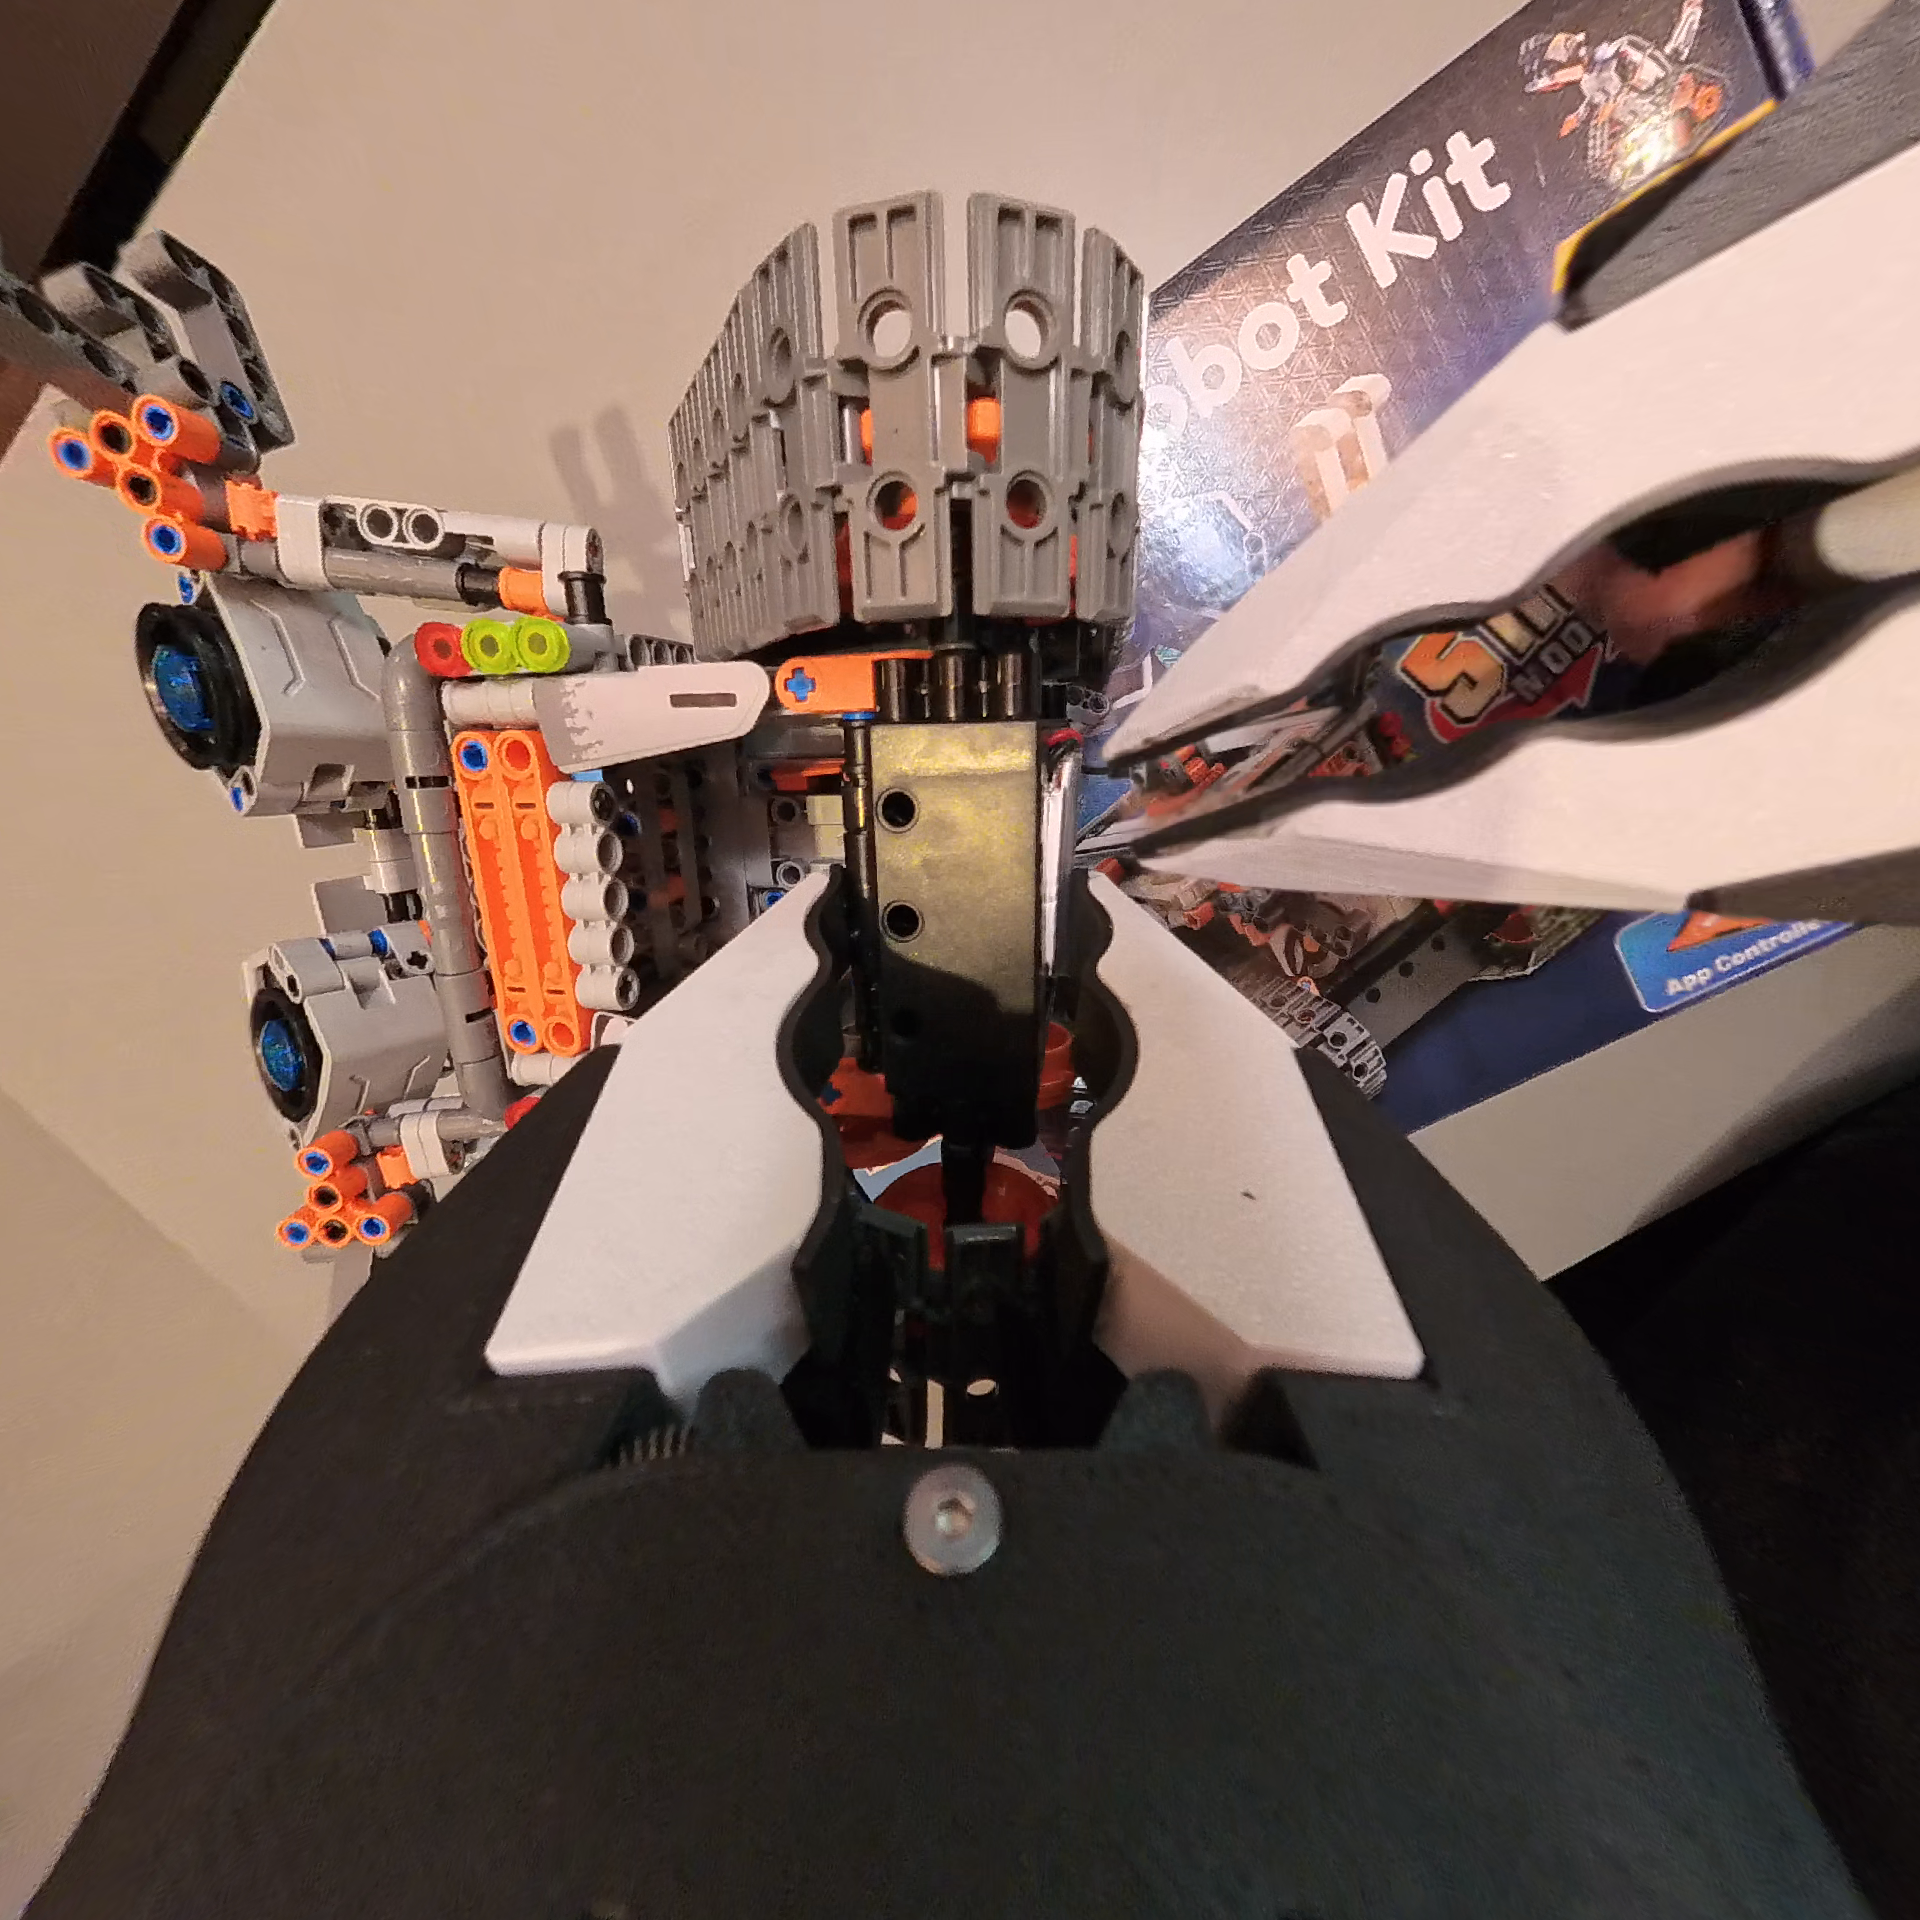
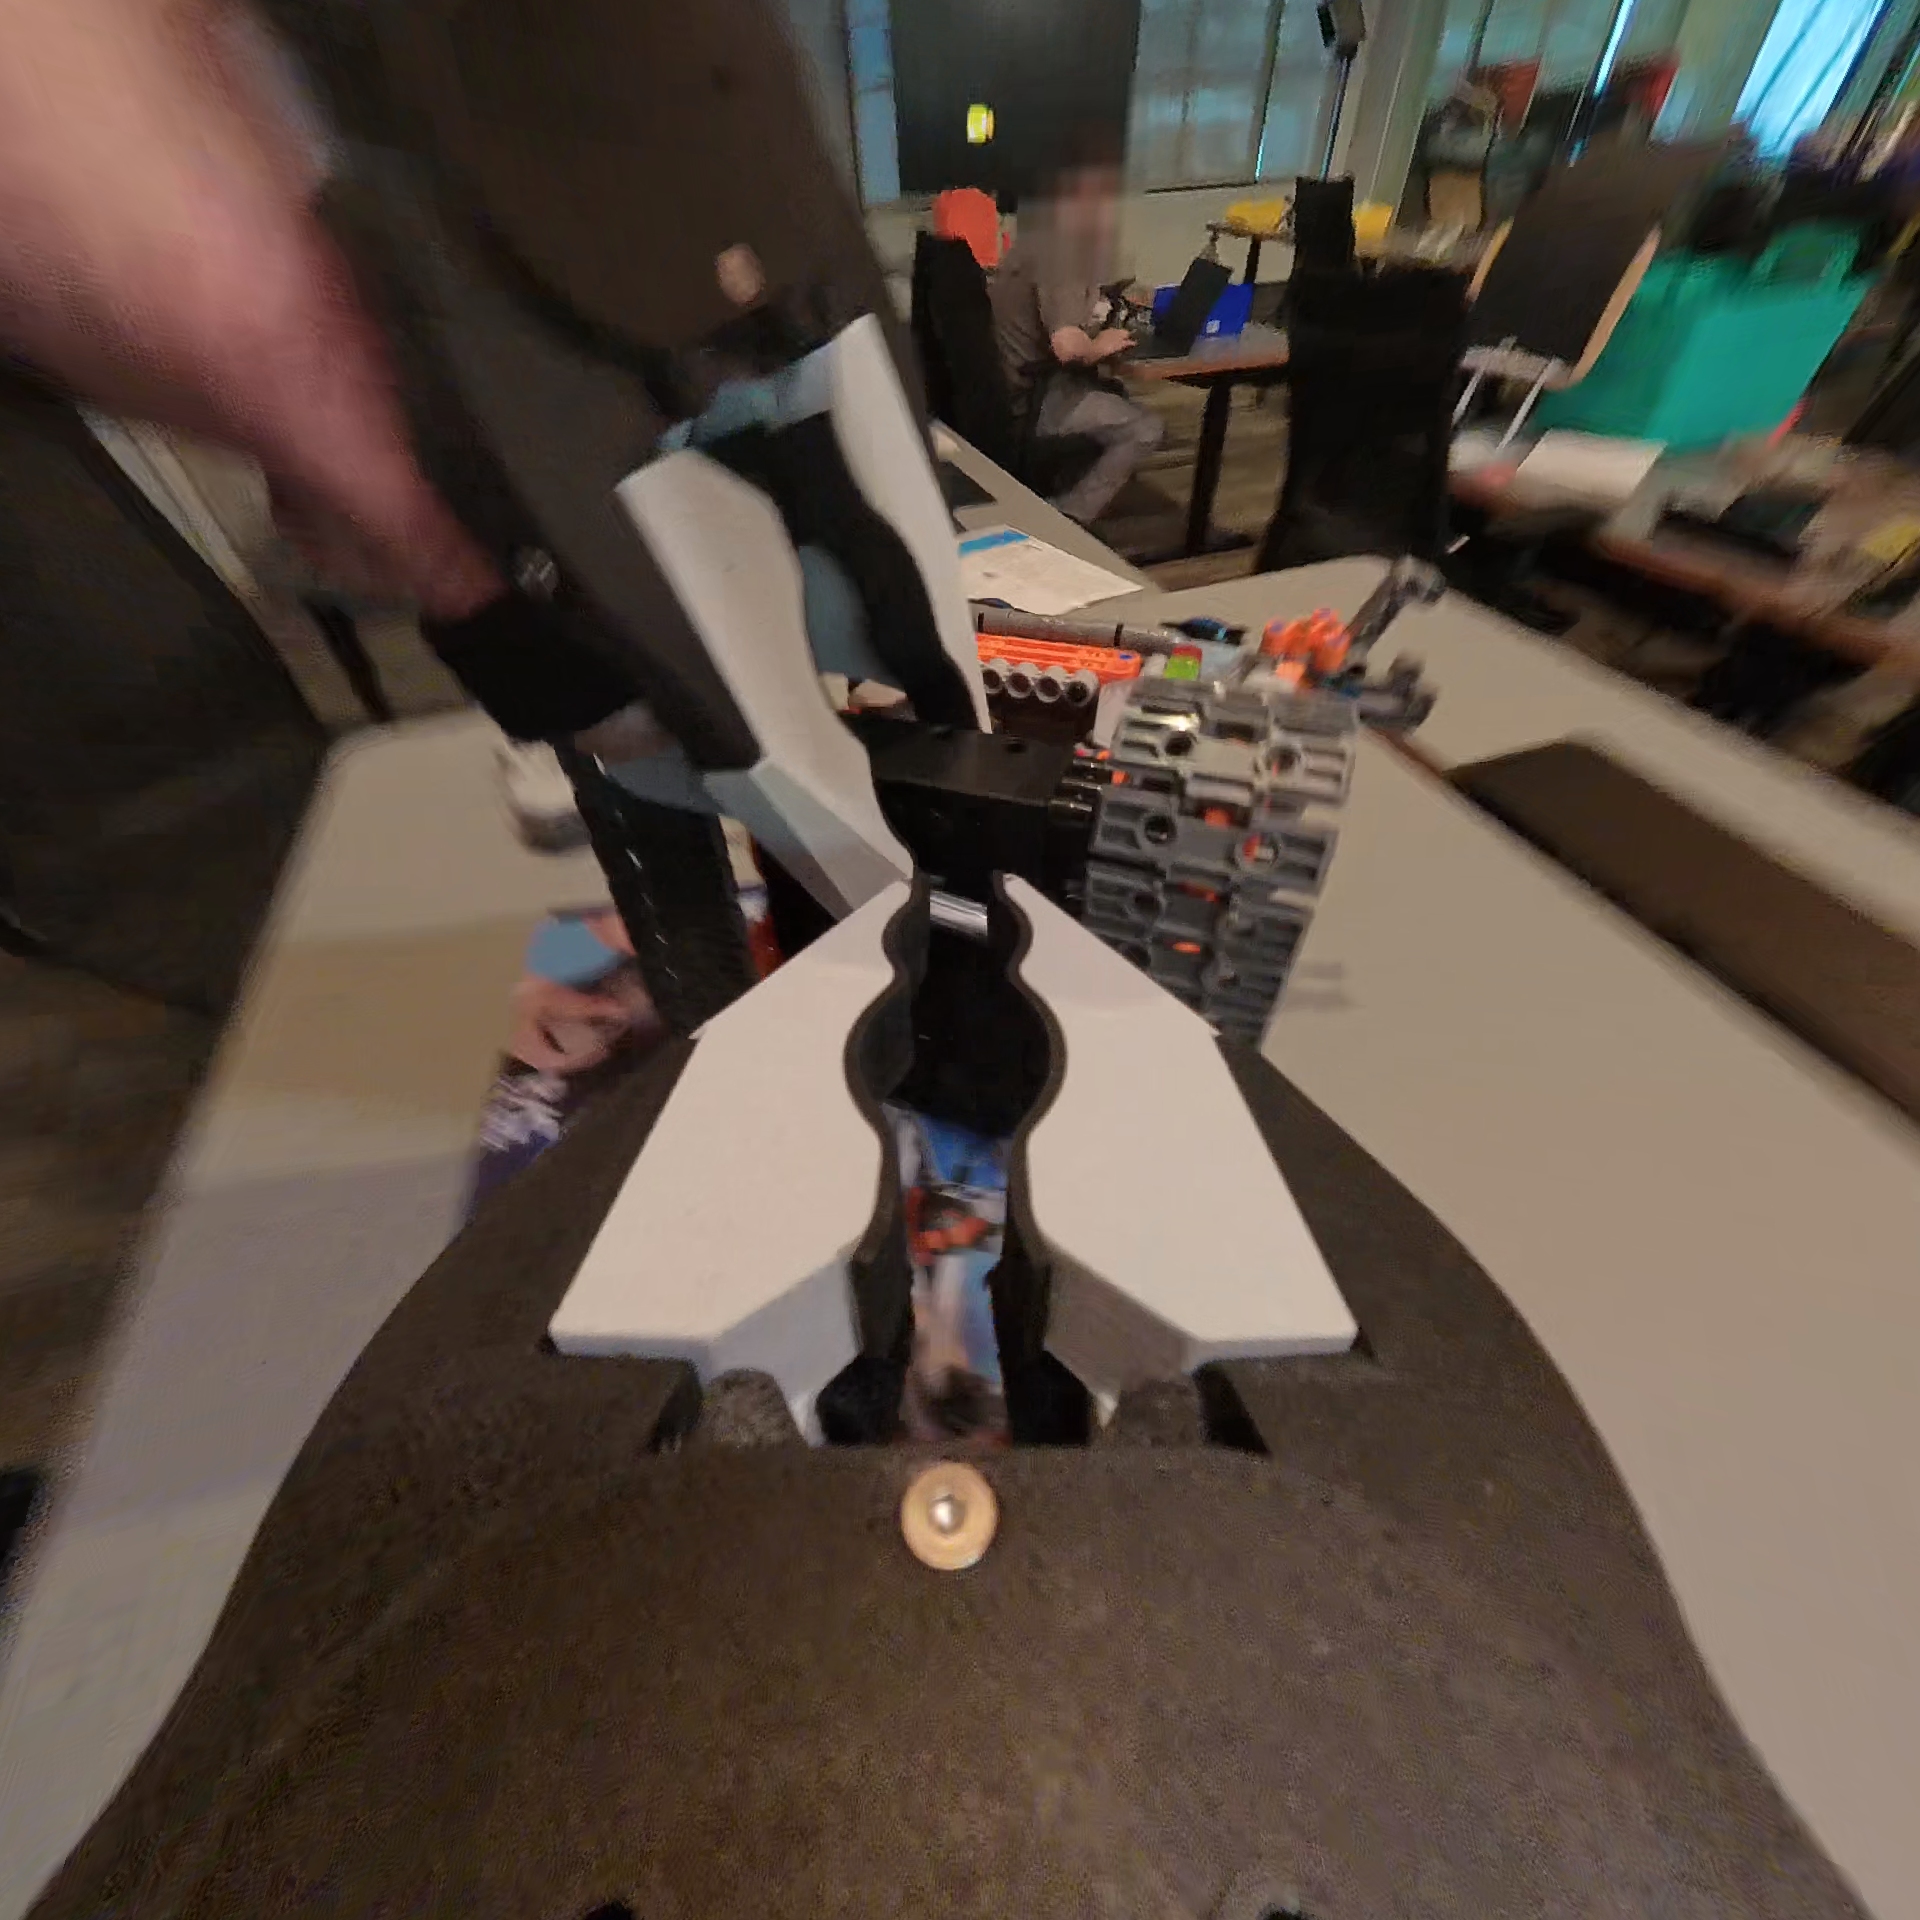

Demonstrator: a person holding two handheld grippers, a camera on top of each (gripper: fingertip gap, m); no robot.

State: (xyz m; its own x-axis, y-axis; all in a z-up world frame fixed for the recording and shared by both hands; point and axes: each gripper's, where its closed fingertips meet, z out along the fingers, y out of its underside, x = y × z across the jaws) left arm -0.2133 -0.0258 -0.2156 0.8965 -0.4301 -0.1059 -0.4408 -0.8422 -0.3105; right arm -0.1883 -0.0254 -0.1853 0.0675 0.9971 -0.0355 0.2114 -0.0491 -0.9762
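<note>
Glossy plastic brick robot (image 1: 644,727); matt tabletop (image 2: 1558,1195).

Left wrist view sits very close behind the left hand-held gripper (image 1: 956,894), facing a brick-built robot model (image 1: 904,436) and a printed box (image 1: 1351,312) at close range. Right wrist view looks along the right hand-held gripper (image 2: 961,894) over the table (image 2: 1558,1039) toward the room. Both views share the model and each other's gripper.

Left gripper (image 1: 956,904): white fingers w/ black pads, black body. Right gripper (image 2: 954,914): same scheme. Brick-built robot (image 1: 499,748): grey frame, orange beams, blue pins, red and lime-green studs. Track (image 1: 914,416): grey links over orange. Motor block (image 1: 951,862): black. Box (image 1: 1351,343): dark blue, white lettering. Table (image 2: 1558,1143): beige.
</note>
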